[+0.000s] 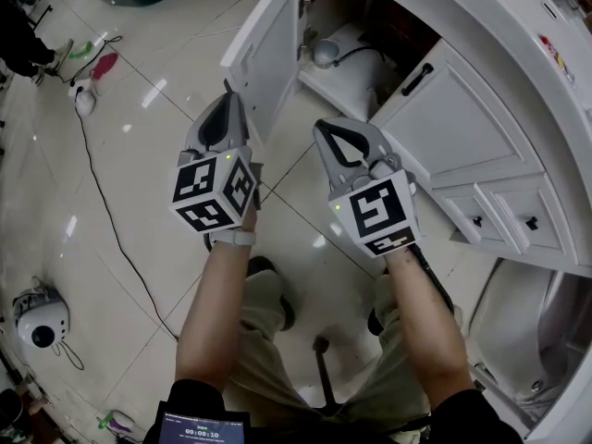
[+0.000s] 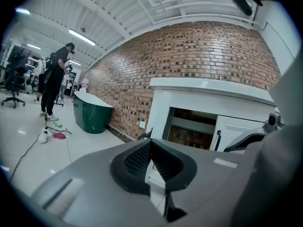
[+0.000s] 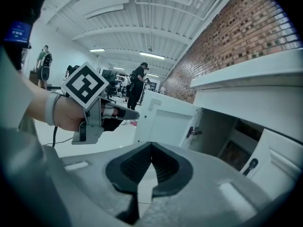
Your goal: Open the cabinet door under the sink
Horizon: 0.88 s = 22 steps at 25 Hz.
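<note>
The white cabinet's left door (image 1: 268, 49) stands swung wide open, showing the dark inside (image 1: 370, 35) with a metal pipe fitting (image 1: 324, 54). From the right gripper view the same open door (image 3: 163, 122) shows its inner face and hinge. The right door (image 1: 453, 118) is closed, with a black handle (image 1: 416, 80). My left gripper (image 1: 225, 109) hangs just in front of the open door's free edge, jaws shut (image 2: 150, 141) on nothing. My right gripper (image 1: 326, 129) is held beside it, before the cabinet opening, jaws also shut and empty (image 3: 151, 145).
Two small drawers (image 1: 504, 215) sit right of the closed door. A black cable (image 1: 102, 202) runs across the tiled floor past a white round device (image 1: 39, 317). A green tub (image 2: 92, 112) and a standing person (image 2: 54, 79) are far off to the left.
</note>
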Each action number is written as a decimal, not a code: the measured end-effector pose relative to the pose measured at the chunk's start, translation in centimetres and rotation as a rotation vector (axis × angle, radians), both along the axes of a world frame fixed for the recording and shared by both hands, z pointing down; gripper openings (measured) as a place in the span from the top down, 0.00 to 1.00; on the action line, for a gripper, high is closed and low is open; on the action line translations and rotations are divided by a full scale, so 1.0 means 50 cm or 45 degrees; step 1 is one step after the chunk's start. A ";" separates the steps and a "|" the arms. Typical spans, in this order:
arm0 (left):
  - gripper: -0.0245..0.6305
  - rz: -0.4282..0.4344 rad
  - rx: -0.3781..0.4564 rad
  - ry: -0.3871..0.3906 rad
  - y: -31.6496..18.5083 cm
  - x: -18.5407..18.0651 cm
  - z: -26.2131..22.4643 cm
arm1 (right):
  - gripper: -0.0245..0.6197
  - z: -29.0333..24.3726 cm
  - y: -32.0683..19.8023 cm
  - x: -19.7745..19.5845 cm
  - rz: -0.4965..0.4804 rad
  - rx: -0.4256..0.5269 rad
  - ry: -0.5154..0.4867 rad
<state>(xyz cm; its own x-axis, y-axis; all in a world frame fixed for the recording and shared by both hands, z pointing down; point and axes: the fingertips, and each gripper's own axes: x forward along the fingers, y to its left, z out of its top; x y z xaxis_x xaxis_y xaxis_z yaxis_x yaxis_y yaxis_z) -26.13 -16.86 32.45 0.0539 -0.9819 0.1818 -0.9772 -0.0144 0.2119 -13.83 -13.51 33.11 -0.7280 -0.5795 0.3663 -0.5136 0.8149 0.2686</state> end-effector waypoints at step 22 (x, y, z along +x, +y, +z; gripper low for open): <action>0.94 -0.137 0.002 0.128 -0.022 -0.097 0.019 | 0.97 0.019 -0.002 0.006 0.002 -0.015 0.032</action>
<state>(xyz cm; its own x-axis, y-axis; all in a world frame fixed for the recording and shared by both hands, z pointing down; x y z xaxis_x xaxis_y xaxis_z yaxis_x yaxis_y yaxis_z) -30.96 -17.98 33.38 -0.0340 -0.9833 0.1789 -0.9470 0.0890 0.3088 -13.51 -13.60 34.04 -0.7177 -0.5761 0.3913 -0.5082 0.8174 0.2714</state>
